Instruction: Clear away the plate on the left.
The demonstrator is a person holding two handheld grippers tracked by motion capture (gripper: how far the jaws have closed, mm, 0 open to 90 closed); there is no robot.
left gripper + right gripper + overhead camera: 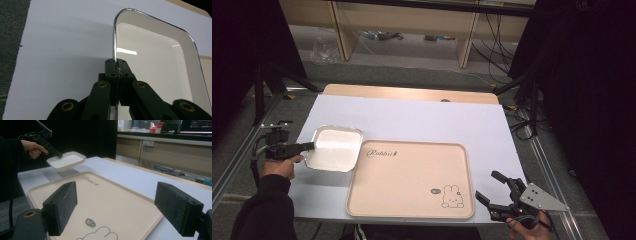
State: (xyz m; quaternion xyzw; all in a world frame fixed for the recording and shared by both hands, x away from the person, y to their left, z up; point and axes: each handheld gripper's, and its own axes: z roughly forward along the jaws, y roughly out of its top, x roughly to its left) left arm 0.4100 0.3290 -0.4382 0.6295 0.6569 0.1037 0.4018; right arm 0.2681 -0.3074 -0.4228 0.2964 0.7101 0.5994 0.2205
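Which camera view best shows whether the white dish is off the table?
The right gripper view: side-on, the white dish hangs above the table. The high view shows its outline from above; the left gripper view shows its clamped rim.

- Your high view looks forward and down over the beige tray [409, 180].
- Your left gripper view sits close against the white dish [155, 62], left of that tray.
- Your right gripper view looks low across the tray toward the dish; all views share it.

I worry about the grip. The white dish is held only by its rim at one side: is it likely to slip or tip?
The white dish probably stays stiff: it keeps its shape off the table. Its glossy rim looks slippery, so it may slide in the left gripper. Pinched at one edge, it could sag or swing.
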